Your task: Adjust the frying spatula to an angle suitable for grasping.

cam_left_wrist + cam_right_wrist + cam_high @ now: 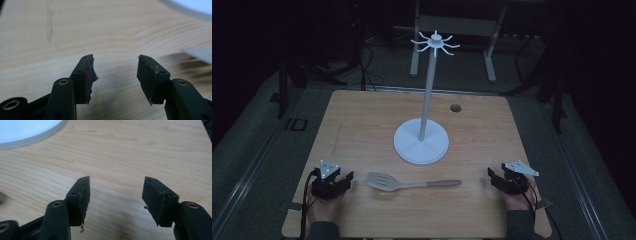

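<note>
A grey slotted spatula (412, 183) lies flat on the wooden bench (362, 120), near the front edge and between the two hands, its slotted blade pointing left and its pale handle pointing right. The left tool (346, 178) rests on the bench at the near left, just beside the blade but apart from it; in the left gripper view its jaws stand wide apart with bare wood between them, and a blurred pale edge of the spatula (200, 54) shows at the right. The right tool (492, 176) rests at the near right, a little way off the handle's end, its jaws likewise spread and holding nothing. Behind the spatula, toward the middle of the bench, stands a white rack (422, 142) with a round base, a slim upright pole and a ring of hooks on top.
</note>
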The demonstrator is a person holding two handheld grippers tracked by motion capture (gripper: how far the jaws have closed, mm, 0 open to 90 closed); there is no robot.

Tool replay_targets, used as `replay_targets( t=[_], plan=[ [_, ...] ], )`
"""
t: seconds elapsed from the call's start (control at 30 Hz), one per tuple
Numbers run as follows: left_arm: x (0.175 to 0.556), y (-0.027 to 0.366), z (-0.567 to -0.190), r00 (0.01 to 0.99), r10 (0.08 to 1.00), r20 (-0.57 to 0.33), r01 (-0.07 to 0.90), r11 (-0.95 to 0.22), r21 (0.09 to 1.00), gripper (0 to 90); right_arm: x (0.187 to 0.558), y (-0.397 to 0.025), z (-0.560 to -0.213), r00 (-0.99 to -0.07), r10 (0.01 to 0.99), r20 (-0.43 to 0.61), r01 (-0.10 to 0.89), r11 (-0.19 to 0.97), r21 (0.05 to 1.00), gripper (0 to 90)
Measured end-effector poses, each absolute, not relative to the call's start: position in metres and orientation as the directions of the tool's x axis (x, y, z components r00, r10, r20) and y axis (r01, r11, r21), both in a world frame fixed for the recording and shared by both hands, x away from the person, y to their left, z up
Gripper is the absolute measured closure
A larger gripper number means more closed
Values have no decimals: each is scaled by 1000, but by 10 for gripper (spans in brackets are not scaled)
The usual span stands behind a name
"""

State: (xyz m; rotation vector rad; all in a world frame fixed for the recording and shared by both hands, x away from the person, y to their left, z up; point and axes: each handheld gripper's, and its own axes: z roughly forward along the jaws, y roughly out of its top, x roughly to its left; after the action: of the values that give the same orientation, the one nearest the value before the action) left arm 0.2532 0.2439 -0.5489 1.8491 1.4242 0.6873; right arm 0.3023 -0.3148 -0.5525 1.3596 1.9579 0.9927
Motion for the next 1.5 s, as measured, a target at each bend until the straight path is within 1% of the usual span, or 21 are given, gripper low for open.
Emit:
replay_targets(
  t=[0.1,0.2,0.23,0.3,0.43,0.5,0.53,0.57,0.63,0.73,0.8,0.9,1.2,1.33,1.5],
  plan=[
    [250,241,-543,289,957,-22,575,-154,804,482,301,-314,-552,-347,937,-35,526,225,820,421],
    [249,240,-541,302,953,-23,570,-161,806,485,300,-313,-551,-357,934,-35,523,230,821,434],
    [246,237,-536,332,943,-18,548,-178,817,497,299,-312,-550,-365,930,-36,516,234,824,449],
    [244,234,-533,343,939,-8,535,-188,824,498,298,-311,-549,-369,929,-34,513,234,826,459],
    [242,229,-523,370,929,-17,524,-194,829,518,297,-309,-549,-389,921,-27,510,240,826,492],
    [241,226,-517,379,925,-15,517,-198,833,508,295,-308,-548,-398,917,-12,515,235,824,505],
    [241,223,-513,385,923,-13,516,-203,832,489,294,-307,-548,-400,916,-9,517,234,823,514],
    [241,223,-513,385,923,-13,516,-203,832,490,293,-306,-547,-405,914,-11,515,238,824,516],
    [243,216,-503,423,906,12,502,-246,830,490,291,-304,-546,-411,911,-9,511,239,826,519],
    [248,208,-493,451,892,23,491,-270,828,491,288,-301,-543,-415,910,-6,501,234,833,509],
    [252,203,-489,462,887,14,486,-267,832,463,287,-301,-542,-418,908,10,496,219,840,505],
    [260,193,-485,491,871,5,489,-281,826,461,287,-302,-541,-412,911,17,495,209,843,492],
    [284,164,-476,577,816,-23,524,-349,777,549,287,-308,-542,-386,922,32,502,181,845,469],
    [294,154,-480,622,783,-18,543,-415,730,595,287,-306,-542,-401,915,28,502,195,843,476],
    [296,143,-490,664,748,-11,553,-481,681,673,286,-302,-542,-413,910,20,495,206,844,472]
  ],
)
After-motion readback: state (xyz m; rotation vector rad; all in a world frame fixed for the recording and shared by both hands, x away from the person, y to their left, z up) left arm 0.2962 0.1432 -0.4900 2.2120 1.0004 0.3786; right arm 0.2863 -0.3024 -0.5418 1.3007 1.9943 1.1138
